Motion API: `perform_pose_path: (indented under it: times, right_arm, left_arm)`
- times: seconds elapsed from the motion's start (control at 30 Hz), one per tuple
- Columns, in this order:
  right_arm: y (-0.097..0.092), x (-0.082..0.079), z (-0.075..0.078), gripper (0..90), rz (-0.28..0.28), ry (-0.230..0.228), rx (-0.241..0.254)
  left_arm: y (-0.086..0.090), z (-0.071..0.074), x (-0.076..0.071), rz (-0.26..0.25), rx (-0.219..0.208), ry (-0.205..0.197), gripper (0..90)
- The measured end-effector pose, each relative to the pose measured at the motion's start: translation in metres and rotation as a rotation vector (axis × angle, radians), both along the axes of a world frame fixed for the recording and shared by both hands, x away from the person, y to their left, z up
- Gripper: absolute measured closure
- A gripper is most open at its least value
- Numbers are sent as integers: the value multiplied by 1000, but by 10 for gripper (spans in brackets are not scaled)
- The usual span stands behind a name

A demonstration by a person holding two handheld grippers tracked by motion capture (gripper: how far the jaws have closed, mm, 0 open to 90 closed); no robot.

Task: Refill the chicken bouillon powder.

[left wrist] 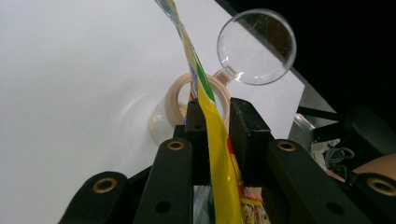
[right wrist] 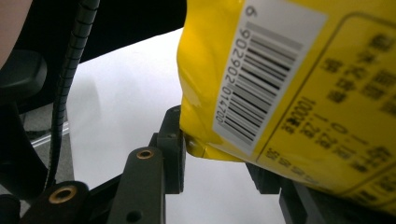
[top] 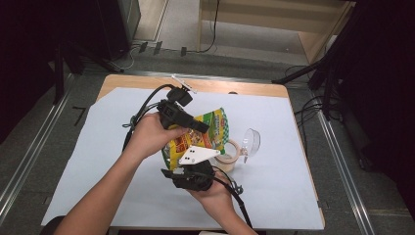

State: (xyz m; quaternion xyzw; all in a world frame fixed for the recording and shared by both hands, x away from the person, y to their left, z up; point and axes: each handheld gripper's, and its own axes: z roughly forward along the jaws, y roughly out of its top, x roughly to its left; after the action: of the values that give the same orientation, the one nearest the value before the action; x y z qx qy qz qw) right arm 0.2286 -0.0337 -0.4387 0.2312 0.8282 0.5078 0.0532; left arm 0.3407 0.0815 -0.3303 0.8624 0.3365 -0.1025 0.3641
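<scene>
Clearly mid-handling: yellow snack bag held up off the bench between both grippers. Left gripper jaws clamped on the bag's thin sealed edge; right gripper jaws closed around its bottom corner. Next, probably pulling apart or setting down beside tape roll and magnifying glass, avoiding both.
</scene>
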Motion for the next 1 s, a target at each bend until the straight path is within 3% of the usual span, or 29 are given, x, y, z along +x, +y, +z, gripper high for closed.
perform_pose_path:
  times: [1.0]
  right_arm:
    - [0,-4,1,649,-27,10,39]
  left_arm:
    - [-7,5,-3,-18,-2,-16,791]
